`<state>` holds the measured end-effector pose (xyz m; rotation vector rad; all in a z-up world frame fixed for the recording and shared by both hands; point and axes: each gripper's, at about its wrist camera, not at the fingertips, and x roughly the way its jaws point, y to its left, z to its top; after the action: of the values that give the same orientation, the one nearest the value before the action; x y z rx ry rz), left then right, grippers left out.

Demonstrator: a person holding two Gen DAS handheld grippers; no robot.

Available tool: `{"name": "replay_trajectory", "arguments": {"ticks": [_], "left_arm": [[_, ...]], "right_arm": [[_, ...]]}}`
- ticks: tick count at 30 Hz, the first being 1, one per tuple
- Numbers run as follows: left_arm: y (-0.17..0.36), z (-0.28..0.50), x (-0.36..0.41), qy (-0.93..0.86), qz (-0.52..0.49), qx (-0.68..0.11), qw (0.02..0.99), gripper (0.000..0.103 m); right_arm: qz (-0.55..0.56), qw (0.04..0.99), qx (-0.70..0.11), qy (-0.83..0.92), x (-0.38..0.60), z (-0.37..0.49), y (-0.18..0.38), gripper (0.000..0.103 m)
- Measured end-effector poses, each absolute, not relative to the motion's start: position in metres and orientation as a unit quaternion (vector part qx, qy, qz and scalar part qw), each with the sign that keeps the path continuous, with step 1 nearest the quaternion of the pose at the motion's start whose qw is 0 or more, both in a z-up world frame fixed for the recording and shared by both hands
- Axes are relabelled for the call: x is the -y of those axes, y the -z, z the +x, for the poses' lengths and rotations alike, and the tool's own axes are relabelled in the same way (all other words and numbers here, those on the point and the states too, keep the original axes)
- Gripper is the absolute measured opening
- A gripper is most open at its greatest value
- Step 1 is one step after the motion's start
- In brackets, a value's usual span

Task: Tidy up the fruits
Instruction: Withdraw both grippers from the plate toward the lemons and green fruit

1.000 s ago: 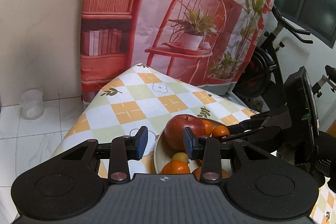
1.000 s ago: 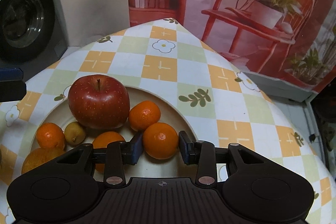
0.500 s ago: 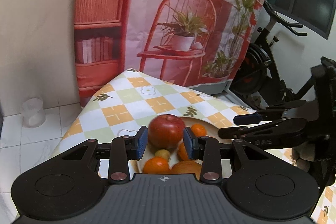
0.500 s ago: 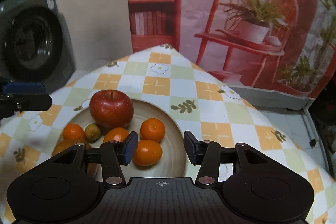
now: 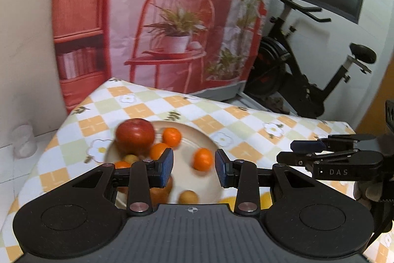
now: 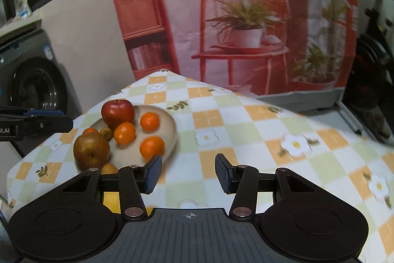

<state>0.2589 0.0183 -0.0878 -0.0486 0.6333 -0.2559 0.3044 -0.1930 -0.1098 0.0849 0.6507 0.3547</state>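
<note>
A cream plate point(image 6: 172, 131) on the checkered tablecloth holds a red apple point(image 6: 118, 112), a brownish apple point(image 6: 91, 148), three oranges point(image 6: 152, 147) and small yellowish fruits. My right gripper point(image 6: 188, 173) is open and empty, hovering over bare cloth to the right of the plate. My left gripper point(image 5: 193, 170) is open above the plate's point(image 5: 183, 165) near side. An orange point(image 5: 202, 159) shows between its pads but lies in the plate beyond them. The red apple point(image 5: 135, 134) sits at the plate's far left. The right gripper point(image 5: 307, 152) reaches in from the right.
The table point(image 6: 270, 130) falls away at its far corner and its sides. An exercise bike point(image 5: 307, 80) stands right of it and a washing machine point(image 6: 32, 85) left. A plastic cup point(image 5: 23, 142) sits on the floor. A yellow object point(image 6: 110, 199) lies partly hidden under my right gripper.
My right gripper let go of an orange in the plate, then drew back and to the right. The left gripper also pulled back from the red apple; the plate looks farther away.
</note>
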Motion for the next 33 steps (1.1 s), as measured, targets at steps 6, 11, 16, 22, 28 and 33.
{"name": "replay_trajectory", "arguments": {"ticks": [6, 11, 16, 22, 28, 33], "left_arm": [[0.092, 0.252, 0.001, 0.138, -0.016, -0.316, 0.939, 0.039], [0.094, 0.247, 0.010, 0.145, -0.013, -0.319, 0.936, 0.039], [0.097, 0.241, 0.017, 0.153, -0.010, -0.323, 0.934, 0.039], [0.102, 0.234, 0.027, 0.161, 0.001, -0.326, 0.932, 0.039], [0.106, 0.230, 0.033, 0.164, 0.006, -0.329, 0.930, 0.039], [0.108, 0.228, 0.037, 0.164, 0.009, -0.329, 0.930, 0.039]], "right_arm": [[0.064, 0.932, -0.315, -0.167, 0.215, 0.268, 0.125, 0.045], [0.079, 0.933, -0.310, -0.166, 0.225, 0.247, 0.134, 0.045], [0.087, 0.933, -0.307, -0.168, 0.229, 0.235, 0.139, 0.045], [0.089, 0.933, -0.305, -0.168, 0.232, 0.226, 0.143, 0.045], [0.086, 0.931, -0.308, -0.173, 0.232, 0.221, 0.148, 0.045], [0.087, 0.929, -0.313, -0.177, 0.234, 0.222, 0.154, 0.045]]}}
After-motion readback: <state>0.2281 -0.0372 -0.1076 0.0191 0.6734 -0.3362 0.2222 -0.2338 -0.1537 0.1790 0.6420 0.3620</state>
